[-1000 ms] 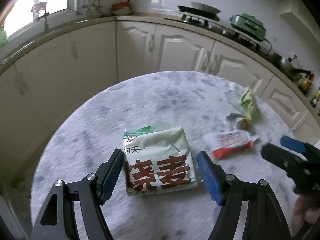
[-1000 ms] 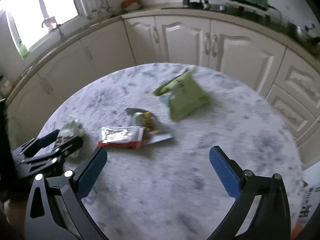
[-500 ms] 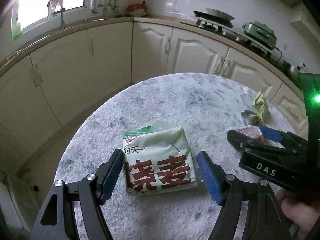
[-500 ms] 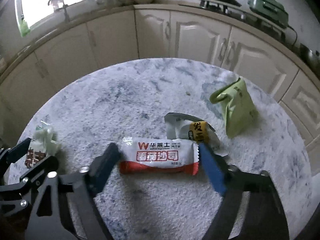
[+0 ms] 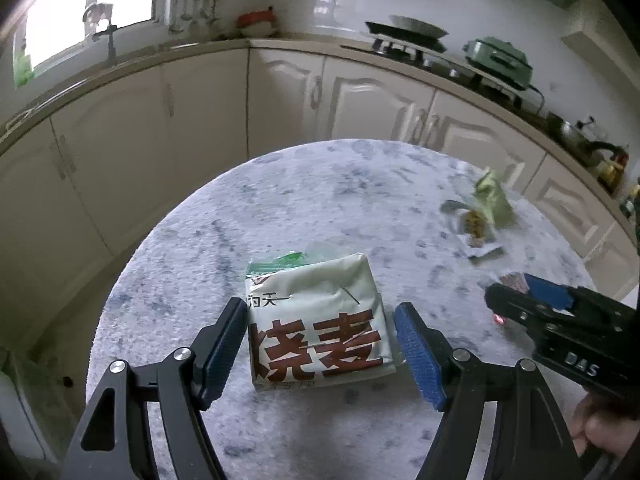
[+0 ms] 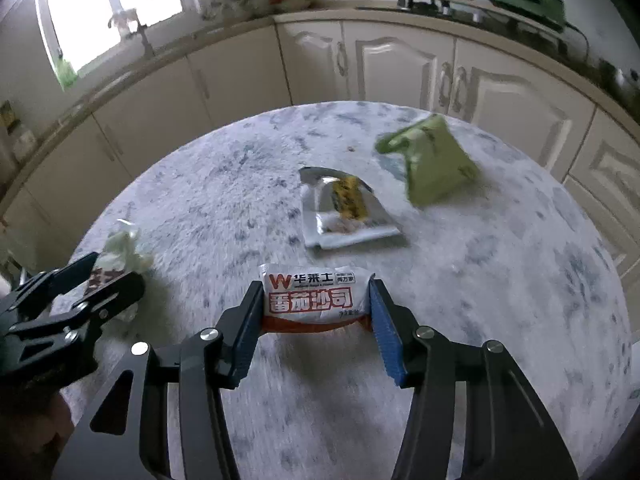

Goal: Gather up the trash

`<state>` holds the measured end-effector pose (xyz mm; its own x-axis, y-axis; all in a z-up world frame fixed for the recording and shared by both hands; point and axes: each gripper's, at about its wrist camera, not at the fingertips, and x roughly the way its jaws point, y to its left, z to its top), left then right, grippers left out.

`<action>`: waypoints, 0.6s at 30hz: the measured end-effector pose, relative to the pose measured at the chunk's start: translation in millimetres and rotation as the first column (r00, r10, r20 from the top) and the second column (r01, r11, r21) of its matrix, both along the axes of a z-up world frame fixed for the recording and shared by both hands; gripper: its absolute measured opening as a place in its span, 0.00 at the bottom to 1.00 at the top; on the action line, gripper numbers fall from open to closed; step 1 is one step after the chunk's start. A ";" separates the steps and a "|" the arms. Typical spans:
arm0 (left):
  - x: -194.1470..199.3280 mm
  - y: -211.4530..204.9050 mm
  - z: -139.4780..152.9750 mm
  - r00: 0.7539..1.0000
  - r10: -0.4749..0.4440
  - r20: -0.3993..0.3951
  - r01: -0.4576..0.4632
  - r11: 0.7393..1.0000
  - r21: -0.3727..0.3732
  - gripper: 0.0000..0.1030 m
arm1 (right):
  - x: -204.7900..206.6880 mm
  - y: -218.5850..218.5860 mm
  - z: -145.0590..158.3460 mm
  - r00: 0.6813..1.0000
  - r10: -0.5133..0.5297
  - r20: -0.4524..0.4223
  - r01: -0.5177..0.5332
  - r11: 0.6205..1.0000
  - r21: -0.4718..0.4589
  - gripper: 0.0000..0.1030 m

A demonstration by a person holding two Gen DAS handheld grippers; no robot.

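Observation:
On a round marble table [image 5: 320,200] my left gripper [image 5: 320,306] is shut on a pale green packet [image 5: 316,332] printed with big red characters. The packet sits squarely between the blue pads. My right gripper [image 6: 315,284] has its jaws closing on a white and red sachet [image 6: 312,296]; both pads touch its ends and its lower edge bows. In the left wrist view, the right gripper [image 5: 516,292] shows at the right edge. In the right wrist view, the left gripper [image 6: 108,272] is at the far left.
Beyond the sachet lie a torn silver wrapper [image 6: 344,212] with a yellow strip and a green pouch [image 6: 436,168]. White cabinets [image 6: 400,64] under a counter curve around behind the table. The table edge [image 6: 616,320] falls away close on the right.
My right gripper went from wide open over bare table to the sachet and closed in on its ends. The left gripper kept the green packet while its view swung across the kitchen.

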<state>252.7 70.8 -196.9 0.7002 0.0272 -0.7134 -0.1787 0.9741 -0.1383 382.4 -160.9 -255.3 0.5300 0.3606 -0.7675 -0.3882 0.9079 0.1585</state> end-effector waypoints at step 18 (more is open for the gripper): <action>-34.5 -95.1 78.9 0.966 -0.185 0.181 0.181 0.983 0.038 0.68 | -68.2 -123.1 88.2 0.974 -0.172 0.148 0.143 0.972 0.188 0.51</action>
<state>218.2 -24.3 -118.0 0.8130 -0.1002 -0.5735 0.0295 0.9909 -0.1312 314.1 -284.0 -167.1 0.7031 0.3833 -0.5990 -0.2758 0.9233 0.2671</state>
